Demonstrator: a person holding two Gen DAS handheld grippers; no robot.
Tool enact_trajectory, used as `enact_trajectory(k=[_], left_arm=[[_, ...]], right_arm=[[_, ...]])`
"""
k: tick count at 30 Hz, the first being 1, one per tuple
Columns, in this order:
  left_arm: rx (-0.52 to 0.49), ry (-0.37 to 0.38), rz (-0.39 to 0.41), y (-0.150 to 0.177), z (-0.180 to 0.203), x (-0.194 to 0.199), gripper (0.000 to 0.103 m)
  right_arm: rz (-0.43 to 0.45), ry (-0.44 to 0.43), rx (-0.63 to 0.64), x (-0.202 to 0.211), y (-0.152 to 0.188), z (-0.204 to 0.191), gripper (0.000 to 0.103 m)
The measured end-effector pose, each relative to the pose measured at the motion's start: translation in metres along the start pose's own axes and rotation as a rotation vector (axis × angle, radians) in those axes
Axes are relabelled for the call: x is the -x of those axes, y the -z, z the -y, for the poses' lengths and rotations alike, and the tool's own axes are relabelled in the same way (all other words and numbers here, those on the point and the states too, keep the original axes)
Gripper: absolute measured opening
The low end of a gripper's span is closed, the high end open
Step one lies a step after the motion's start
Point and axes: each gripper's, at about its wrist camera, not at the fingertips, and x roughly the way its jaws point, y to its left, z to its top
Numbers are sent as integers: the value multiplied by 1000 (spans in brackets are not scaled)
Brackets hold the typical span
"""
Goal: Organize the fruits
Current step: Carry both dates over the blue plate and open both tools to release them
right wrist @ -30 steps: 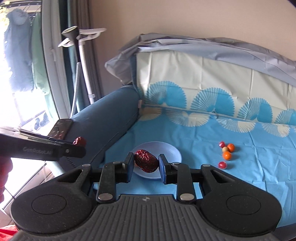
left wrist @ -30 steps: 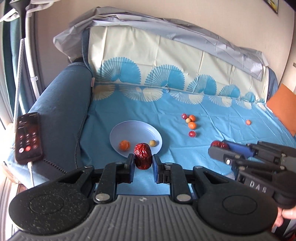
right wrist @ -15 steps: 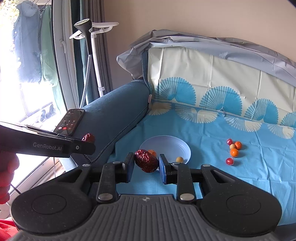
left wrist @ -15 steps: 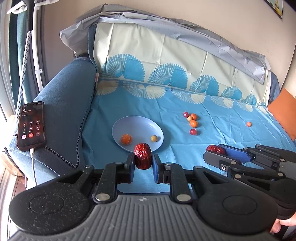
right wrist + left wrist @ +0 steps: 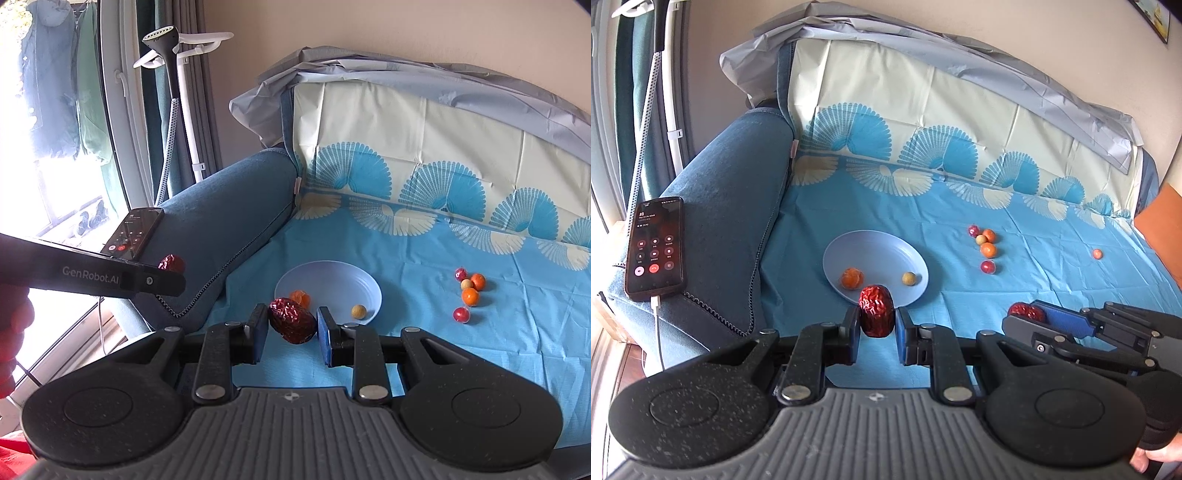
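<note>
Left view: my left gripper [image 5: 877,325] pinches a date [image 5: 875,311] just short of the plate [image 5: 875,247], drop due next; right view: my right gripper [image 5: 291,328] clamps a second date [image 5: 292,320] near the plate's [image 5: 328,273] rim, open cloth [image 5: 424,325] beside it.

A plate [image 5: 849,254] lies on the sofa cover [image 5: 1052,291] at mid-frame in the left wrist view, with a tangerine [image 5: 852,278] in its left part and a small round fruit [image 5: 909,278] in its right. Right of the plate sits a cluster of five small fruits [image 5: 985,246]; one lone fruit [image 5: 1097,253] lies far right. A phone [image 5: 655,245] rests on the sofa armrest [image 5: 731,206] at left. At lower centre, a dried date [image 5: 875,310] sits between the left gripper [image 5: 875,334] fingers, before the plate's near rim. At lower right, the right gripper [image 5: 290,334] holds another date [image 5: 292,320].
</note>
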Motion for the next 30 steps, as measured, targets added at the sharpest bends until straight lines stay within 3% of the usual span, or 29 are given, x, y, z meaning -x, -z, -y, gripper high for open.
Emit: enact_trajectory(k=[12, 23, 30], left_arm=[[-1, -19, -19, -32, -7, -58, 21], [19, -14, -62, -73, -15, -155, 21], [27, -22, -150, -74, -23, -228, 21]], right_arm=[[-54, 15, -22, -60, -10, 20, 30], [-82, 24, -68, -155, -39, 40, 30], [-152, 47, -69, -217, -27, 55, 30]])
